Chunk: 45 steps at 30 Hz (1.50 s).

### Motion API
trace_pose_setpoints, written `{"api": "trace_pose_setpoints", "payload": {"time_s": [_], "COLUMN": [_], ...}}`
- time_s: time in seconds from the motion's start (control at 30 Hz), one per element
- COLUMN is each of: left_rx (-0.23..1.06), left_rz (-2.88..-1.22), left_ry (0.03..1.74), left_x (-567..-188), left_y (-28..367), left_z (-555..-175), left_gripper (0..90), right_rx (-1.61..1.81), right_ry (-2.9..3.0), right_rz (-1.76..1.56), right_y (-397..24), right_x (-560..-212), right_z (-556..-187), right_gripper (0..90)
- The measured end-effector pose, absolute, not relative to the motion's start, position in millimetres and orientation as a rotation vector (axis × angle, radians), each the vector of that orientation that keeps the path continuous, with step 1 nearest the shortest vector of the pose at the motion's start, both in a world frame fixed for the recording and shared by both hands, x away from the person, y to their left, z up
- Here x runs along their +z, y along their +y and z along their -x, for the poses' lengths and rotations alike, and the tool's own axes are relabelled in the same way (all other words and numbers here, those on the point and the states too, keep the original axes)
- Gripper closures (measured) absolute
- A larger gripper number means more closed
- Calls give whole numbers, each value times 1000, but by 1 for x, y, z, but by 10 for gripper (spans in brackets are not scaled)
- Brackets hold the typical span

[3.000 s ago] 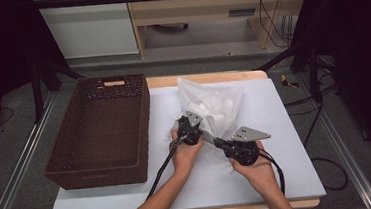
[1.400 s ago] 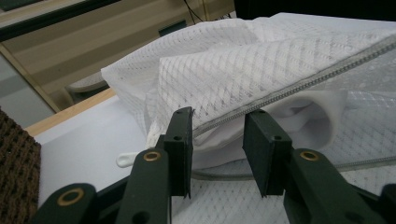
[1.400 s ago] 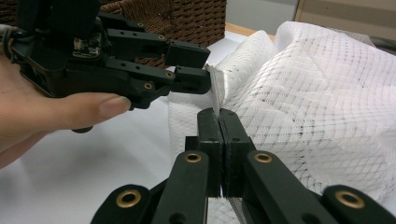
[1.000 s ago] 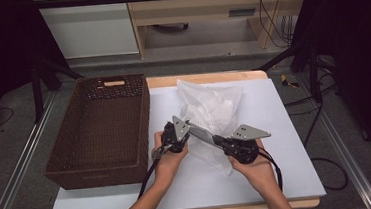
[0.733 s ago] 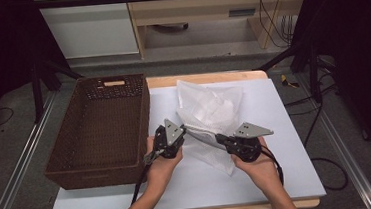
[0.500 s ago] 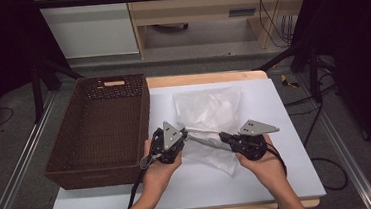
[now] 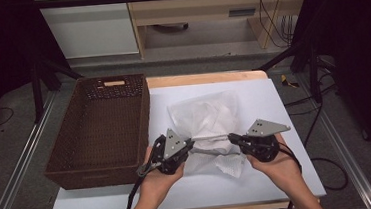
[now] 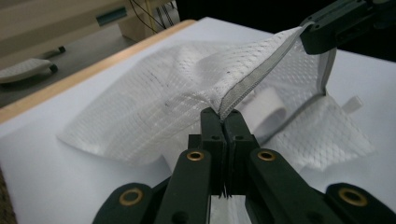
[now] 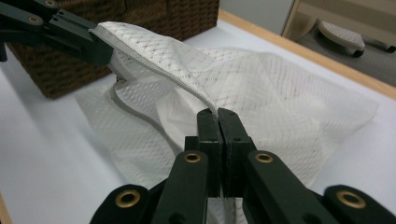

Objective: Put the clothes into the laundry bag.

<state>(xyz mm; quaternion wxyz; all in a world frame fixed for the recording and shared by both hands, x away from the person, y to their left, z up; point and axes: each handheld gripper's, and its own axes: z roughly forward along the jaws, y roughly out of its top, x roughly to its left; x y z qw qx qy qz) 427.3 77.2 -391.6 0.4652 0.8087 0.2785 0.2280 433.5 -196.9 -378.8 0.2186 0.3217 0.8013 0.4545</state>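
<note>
**user1:** Both hands pulled apart vs a few sec ago, when they sat close together over the bag w/ it slumped in a heap between them. Now the left claw [image 7: 190,145] is nearer the basket, the right claw [image 7: 231,138] further out to the right, and the mesh bag [image 7: 207,120] has its zip edge stretched into a straight line between the two.

**user2:** yep, same read. Jaws on both are pressed together, each pinching that grey zip edge [image 8: 261,70]. Left gripper view: edge comes right out of the closed tips and runs up to the other claw at top right. Right gripper view is the mirror of that, edge runs up-left to the left claw [image 9: 100,46].

**user1:** where's the bag itself tho?

**user2:** mid bench [image 7: 273,102], on the white top, just right of the brown wicker basket [image 7: 100,136]. Held edge is lifted, rest of the mesh drapes down and lies on the bench. Small white tab [image 8: 353,103] sticks out at one corner. Something pale inside shows thru the mesh, can't tell what.

**user1:** basket touching it?

**user2:** nah, close but apart.
</note>
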Motion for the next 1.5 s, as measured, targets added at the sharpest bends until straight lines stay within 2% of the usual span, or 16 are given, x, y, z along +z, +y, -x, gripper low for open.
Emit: {"api": "trace_pose_setpoints", "payload": {"time_s": [0.23,0.5,1.1,1.3,1.5], "left_rx": [582,583,538,474,465], "left_rz": [-2064,-2130,-2170,-2133,-2112], "left_ry": [672,699,728,754,752], "left_x": [-430,-461,-471,-470,-468], "left_y": [81,86,93,98,103], "left_z": [-418,-422,-424,-424,-419], "left_gripper": [884,884,875,831,725], "right_rx": [1178,1096,952,967,982], "right_ry": [2268,2315,2386,2396,2405], "right_rz": [-854,-806,-814,-826,-822], "right_y": [-187,-174,-160,-161,-163], "right_x": [-421,-446,-467,-468,-469], "right_z": [-414,-410,-424,-421,-419], "right_gripper": [890,889,880,843,781]}}
